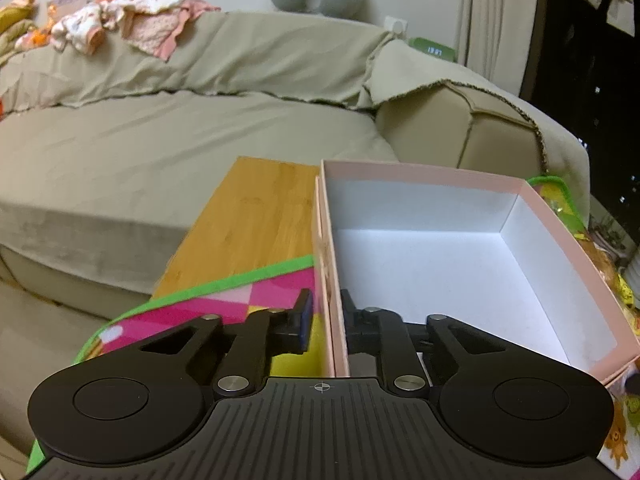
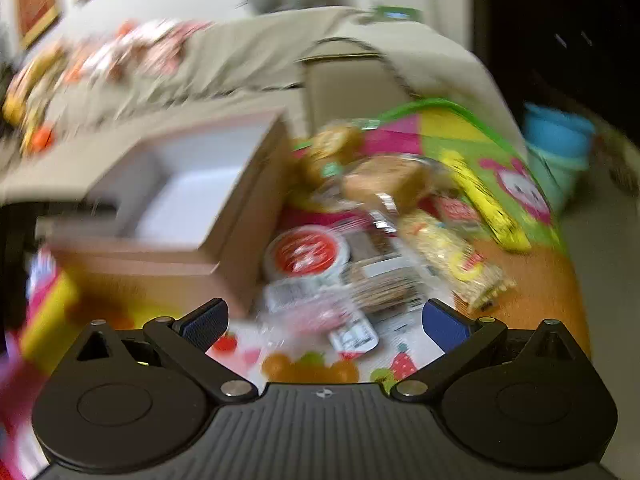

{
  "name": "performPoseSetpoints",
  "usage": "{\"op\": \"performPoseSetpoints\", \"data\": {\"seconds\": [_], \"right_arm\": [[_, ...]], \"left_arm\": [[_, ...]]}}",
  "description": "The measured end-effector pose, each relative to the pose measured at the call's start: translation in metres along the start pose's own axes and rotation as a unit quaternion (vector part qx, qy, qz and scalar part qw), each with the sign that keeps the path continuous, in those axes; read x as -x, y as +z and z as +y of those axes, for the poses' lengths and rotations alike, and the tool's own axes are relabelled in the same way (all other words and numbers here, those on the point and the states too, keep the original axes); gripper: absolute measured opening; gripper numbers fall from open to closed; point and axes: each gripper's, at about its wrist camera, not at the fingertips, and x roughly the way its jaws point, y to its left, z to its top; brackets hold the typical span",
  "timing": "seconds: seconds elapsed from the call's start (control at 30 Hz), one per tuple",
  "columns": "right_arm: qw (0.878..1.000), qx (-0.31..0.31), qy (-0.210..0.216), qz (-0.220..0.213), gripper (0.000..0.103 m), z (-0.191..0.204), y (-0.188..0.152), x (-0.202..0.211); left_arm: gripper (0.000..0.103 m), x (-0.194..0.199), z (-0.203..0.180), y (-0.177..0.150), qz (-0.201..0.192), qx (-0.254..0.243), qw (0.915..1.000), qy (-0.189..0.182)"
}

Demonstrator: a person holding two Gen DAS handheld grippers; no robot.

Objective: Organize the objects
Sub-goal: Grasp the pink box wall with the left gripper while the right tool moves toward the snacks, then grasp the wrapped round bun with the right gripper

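Left wrist view first: we see our left gripper (image 1: 325, 320) closed on the near wall of the pink box (image 1: 532, 216), one finger outside and one inside. This box stands on a colourful mat (image 1: 224, 304) over a wooden table (image 1: 256, 216), before the sofa (image 1: 160, 140). In the blurred right view, our right gripper (image 2: 324, 320) stands wide apart, holding nothing, above snack packets (image 2: 440, 248) lying beside the box.

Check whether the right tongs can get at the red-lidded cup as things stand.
Probably yes: the right tongs are wide open, and the red-lidded cup lies just ahead, top uncovered, though packets crowd it and blur hides details.
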Motion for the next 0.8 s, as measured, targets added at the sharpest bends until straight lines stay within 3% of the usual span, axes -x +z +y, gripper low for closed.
{"op": "performPoseSetpoints", "data": {"seconds": [0.13, 0.27, 0.37, 0.53, 0.67, 0.7, 0.73, 0.8], "right_arm": [[0.996, -0.088, -0.003, -0.004, 0.103, -0.023, 0.007, -0.005], [0.995, -0.066, -0.051, -0.045, 0.103, -0.027, 0.031, 0.001], [0.995, -0.071, -0.051, -0.052, 0.103, -0.033, 0.061, -0.011], [0.996, -0.081, -0.023, -0.032, 0.103, -0.035, 0.123, -0.065], [0.993, -0.117, -0.016, 0.018, 0.103, -0.036, 0.151, -0.131], [0.991, -0.124, -0.016, 0.037, 0.097, -0.035, 0.153, -0.148], [0.99, -0.131, -0.023, 0.054, 0.076, -0.034, 0.153, -0.161], [0.989, -0.129, -0.001, 0.078, 0.055, -0.031, 0.151, -0.171]], "left_arm": [[0.012, 0.001, -0.001, -0.004, -0.004, -0.01, 0.9999, 0.0], [0.012, -0.001, -0.001, -0.002, -0.006, -0.004, 1.0, -0.003], [0.012, -0.001, -0.001, -0.003, -0.008, -0.005, 0.9999, -0.006], [0.013, -0.002, -0.001, -0.001, -0.007, -0.006, 0.9999, -0.009], [0.013, -0.002, 0.0, -0.001, -0.007, -0.004, 0.9999, -0.01], [0.013, -0.002, 0.0, -0.001, -0.007, -0.002, 0.9999, -0.01], [0.013, -0.002, 0.0, -0.001, -0.007, 0.0, 0.9999, -0.01], [0.013, -0.002, 0.001, -0.001, -0.008, 0.003, 0.9999, -0.013]]}}
